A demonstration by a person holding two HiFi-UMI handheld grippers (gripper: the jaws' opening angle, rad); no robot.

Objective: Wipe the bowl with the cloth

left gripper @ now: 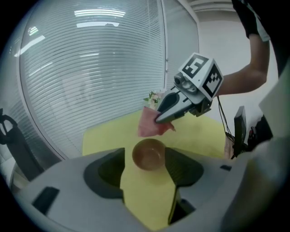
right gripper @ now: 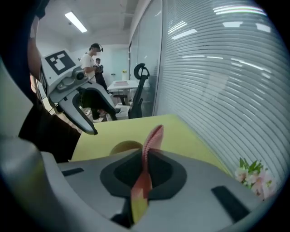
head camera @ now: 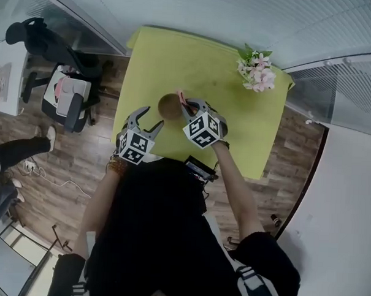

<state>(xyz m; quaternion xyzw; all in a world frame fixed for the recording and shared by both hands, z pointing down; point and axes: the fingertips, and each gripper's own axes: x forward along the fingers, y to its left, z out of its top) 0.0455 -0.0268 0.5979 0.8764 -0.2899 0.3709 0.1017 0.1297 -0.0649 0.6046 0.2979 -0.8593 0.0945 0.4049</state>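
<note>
Closest to the camera in the head view, the left tongs sit at centre-left of the frame with their jaws spread apart. In the left gripper view the wooden bowl shows in the gap between the tips, with neither pad pressing on it. I take this as lining up to steady the bowl so it does not slide under the wiping.

The right tongs come in from the upper right of that view, jaws together and clamped on the pink cloth. A loose fold hangs past the tips just above the bowl's far rim (probably so that fabric, not plastic, meets the wood). Whether the cloth touches the bowl I cannot tell.

The bowl stands upright on the yellow-green surface, near the middle and within reach of both hands. At the upper right corner of the surface lies a bunch of pink flowers, well apart from the work.

No brand, label or readable writing shows. The only print is the black-and-white square patterns on the marker cubes.
</note>
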